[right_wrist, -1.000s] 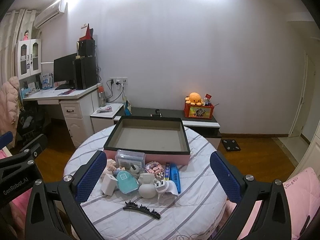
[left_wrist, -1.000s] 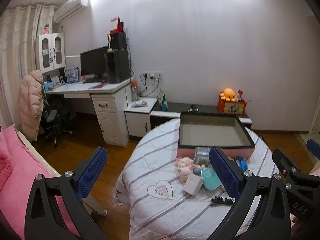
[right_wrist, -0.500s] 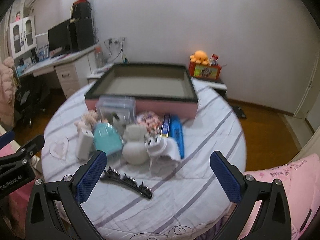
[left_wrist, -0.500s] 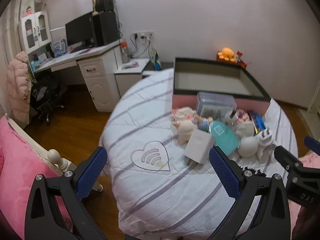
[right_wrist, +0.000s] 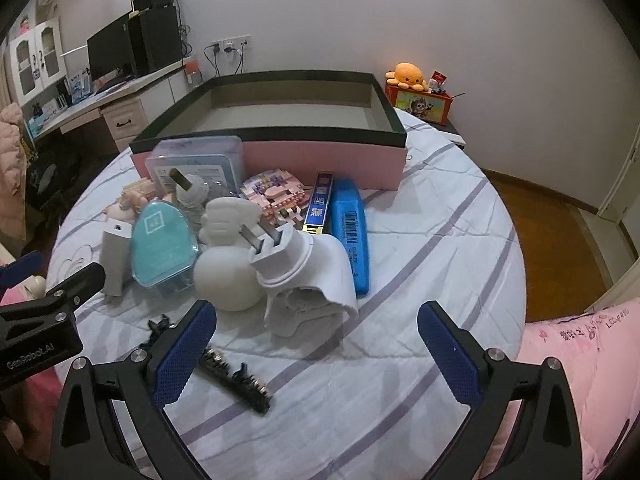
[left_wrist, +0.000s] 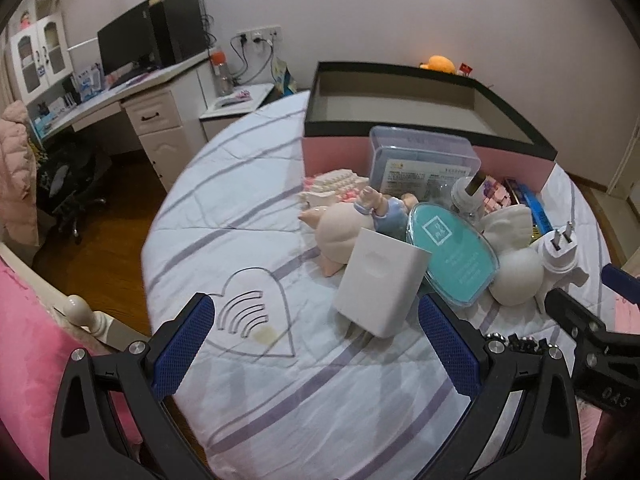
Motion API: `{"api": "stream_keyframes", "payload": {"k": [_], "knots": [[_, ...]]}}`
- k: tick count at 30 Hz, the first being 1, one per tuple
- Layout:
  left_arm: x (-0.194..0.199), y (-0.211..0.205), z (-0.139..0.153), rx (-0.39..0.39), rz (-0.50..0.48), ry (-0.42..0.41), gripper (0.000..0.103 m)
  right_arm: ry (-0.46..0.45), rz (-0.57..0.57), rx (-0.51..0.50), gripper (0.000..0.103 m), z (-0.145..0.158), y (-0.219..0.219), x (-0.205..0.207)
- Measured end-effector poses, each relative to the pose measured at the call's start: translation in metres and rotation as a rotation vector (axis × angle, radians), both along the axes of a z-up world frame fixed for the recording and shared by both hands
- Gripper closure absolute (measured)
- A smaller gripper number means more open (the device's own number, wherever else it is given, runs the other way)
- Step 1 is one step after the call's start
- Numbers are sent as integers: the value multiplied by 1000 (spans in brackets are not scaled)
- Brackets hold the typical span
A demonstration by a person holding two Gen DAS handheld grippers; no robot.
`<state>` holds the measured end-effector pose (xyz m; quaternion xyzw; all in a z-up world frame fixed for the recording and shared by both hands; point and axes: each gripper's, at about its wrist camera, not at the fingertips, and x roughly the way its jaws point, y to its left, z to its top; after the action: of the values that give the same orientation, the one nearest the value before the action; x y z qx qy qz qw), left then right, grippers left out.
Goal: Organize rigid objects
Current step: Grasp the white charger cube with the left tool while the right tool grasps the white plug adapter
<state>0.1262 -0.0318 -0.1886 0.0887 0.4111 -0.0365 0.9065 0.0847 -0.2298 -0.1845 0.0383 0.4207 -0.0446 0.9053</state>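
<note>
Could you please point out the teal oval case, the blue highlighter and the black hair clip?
teal oval case (right_wrist: 162,244): right wrist view, middle of its lid.
blue highlighter (right_wrist: 352,232): right wrist view, barcode side.
black hair clip (right_wrist: 236,380): right wrist view, toothed spine.

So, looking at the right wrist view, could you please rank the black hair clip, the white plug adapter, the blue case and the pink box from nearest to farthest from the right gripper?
1. Black hair clip, just ahead of the right gripper, by its left finger.
2. White plug adapter, centre.
3. Blue case, behind it, slightly right.
4. Pink box, at the back.
</note>
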Motion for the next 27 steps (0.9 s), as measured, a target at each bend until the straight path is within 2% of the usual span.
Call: {"api": "stream_keyframes", "payload": {"k": [2,12,14,15,17,19,24,26,27], "knots": [[5,-2,-4,-6,-4,10,0,18,4,-7,16,-4,-1,5],[27,-6,-24,-49,-12,61,2,13,50,-18,19,-6,-13,17],[29,-4,-28,-93,-31,85,14,21,75,-1,27,-7,-15,18],[29,-5,-30,-103,-35,89,15,29,84,10,29,-8,-16,19],[26,-10,-29,-86,-53,78,25,36,95,14,34,-8,-16,20],[23,-15,-30,-78,-79,70,31,36,98,7,34,-9,-15,21],[27,-15,-29,-129,-82,79,38,33,87,13,34,-15,-16,31],[28,-17,-27,-143,-85,73,62,20,81,25,37,-16,-17,32],[30,-17,-27,-151,-85,77,62,15,79,29,39,-16,-17,31]]}}
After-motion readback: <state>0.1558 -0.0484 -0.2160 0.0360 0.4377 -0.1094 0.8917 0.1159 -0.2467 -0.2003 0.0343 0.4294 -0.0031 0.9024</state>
